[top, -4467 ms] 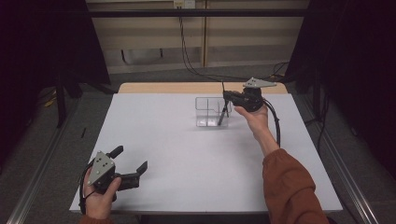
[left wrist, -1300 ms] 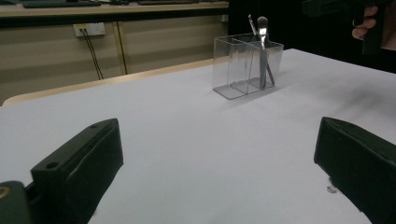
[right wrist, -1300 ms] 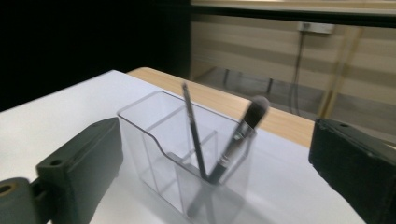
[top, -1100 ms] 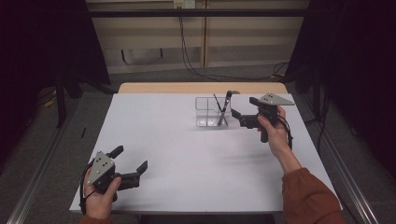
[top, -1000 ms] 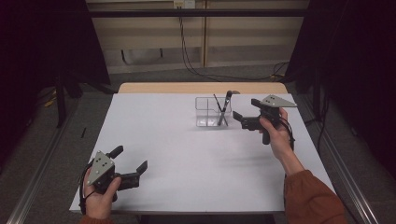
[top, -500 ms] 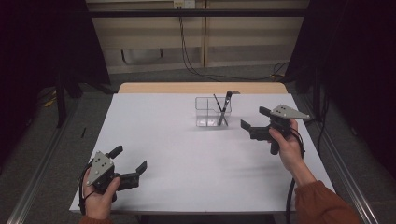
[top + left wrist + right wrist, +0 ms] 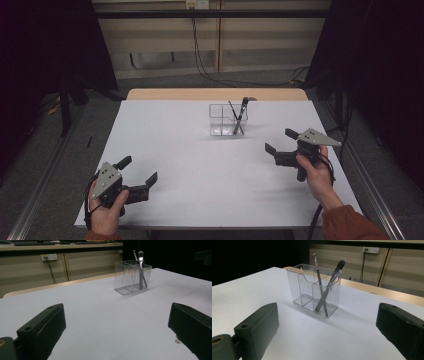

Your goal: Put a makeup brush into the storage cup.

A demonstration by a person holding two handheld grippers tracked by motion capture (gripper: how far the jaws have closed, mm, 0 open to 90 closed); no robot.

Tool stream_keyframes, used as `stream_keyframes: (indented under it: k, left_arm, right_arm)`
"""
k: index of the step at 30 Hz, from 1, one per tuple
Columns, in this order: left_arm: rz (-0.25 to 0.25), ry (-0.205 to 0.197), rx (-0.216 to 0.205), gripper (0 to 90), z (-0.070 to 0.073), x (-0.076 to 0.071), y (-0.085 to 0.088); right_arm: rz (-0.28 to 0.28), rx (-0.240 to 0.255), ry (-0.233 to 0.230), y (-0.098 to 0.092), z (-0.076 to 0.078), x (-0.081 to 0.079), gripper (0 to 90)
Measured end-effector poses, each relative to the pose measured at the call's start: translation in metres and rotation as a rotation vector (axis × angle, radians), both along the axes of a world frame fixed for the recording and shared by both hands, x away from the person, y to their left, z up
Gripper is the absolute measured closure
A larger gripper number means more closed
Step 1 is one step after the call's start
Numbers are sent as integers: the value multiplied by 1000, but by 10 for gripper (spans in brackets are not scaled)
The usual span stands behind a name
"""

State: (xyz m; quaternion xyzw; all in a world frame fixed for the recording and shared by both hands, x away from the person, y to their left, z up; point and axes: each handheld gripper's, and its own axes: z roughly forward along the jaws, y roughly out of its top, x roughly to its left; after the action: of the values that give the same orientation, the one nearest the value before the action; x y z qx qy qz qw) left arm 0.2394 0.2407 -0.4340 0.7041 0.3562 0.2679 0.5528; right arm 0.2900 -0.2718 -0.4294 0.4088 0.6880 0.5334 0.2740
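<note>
A clear plastic organiser (image 7: 227, 120) (image 7: 132, 277) (image 7: 314, 288) with compartments stands upright toward the back of the white table (image 7: 200, 165). Two makeup brushes (image 7: 240, 116) (image 7: 327, 290) (image 7: 140, 270) lean crossed in its right-hand compartment. My right gripper (image 7: 281, 141) (image 7: 327, 340) is open with nothing between its jaws, low over the table to the right of and nearer than the organiser. My left gripper (image 7: 137, 170) (image 7: 117, 335) rests open and bare near the front left corner, far from the organiser.
A wooden strip (image 7: 215, 94) runs along the table's far edge. Cables (image 7: 205, 55) hang against the wall behind. Metal rails (image 7: 40, 195) flank the table on both sides.
My right gripper has drawn back from the organiser toward the right and the near side, with nothing in it. A second brush now stands in the organiser. The left gripper has stayed put.
</note>
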Motion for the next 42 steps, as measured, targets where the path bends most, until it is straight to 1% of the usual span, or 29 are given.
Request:
stream_keyframes:
  k: [3, 5, 8, 10, 12, 14, 19, 23, 25, 29, 31, 33, 34, 35, 36, 38, 40, 42]
  left_arm:
    - [12, 11, -19, 17, 0, 1, -1]
    - [14, 10, -15, 17, 0, 1, -1]
    - [11, 9, -14, 15, 0, 0, -1]
    - [7, 8, -13, 15, 0, 0, -1]
    - [6, 7, -12, 14, 0, 0, -1]
    - [5, 5, -9, 14, 0, 0, -1]
    - [3, 9, -18, 14, -1, -1, 0]
    - [12, 9, -34, 14, 0, -2, 2]
    - [7, 6, -24, 12, 0, -3, 4]
    - [28, 13, -35, 12, -1, -4, 5]
    - [36, 13, -36, 12, -1, -5, 7]
    - [37, 16, -31, 11, -1, -5, 7]
    - [28, 16, -19, 11, -1, -5, 7]
    - [28, 16, -17, 11, -1, -5, 7]
    - [27, 16, -22, 12, -1, -5, 7]
    - [22, 10, -14, 12, 0, -5, 8]
    - [22, 13, -22, 12, 0, -5, 7]
    - [23, 11, -24, 12, 0, -4, 7]
  right_arm:
    - [-6, -5, -3, -2, -2, -10, 37]
    - [-1, -9, -4, -5, -3, -18, 33]
    - [-8, -2, -4, -9, -5, -29, 31]
    - [-10, -4, -15, -12, -7, -35, 31]
    - [-17, 0, -11, -14, -9, -41, 31]
    - [-21, 4, -19, -16, -10, -46, 29]
    - [-38, 19, -28, -22, -11, -56, 27]
    - [-39, 11, -23, -25, -14, -65, 23]
    - [-42, 9, -18, -26, -16, -69, 23]
    - [-56, 7, -29, -31, -16, -77, 23]
    - [-65, 8, -25, -33, -18, -81, 23]
    - [-59, 6, -14, -33, -20, -85, 18]
    - [-63, 3, -17, -33, -20, -86, 19]
    - [-59, 0, -24, -33, -20, -87, 18]
    - [-59, 3, -26, -33, -19, -88, 18]
    - [-58, 0, -21, -32, -19, -91, 15]
    - [-47, 10, -15, -33, -19, -91, 14]
    - [-43, 14, -24, -33, -19, -91, 11]
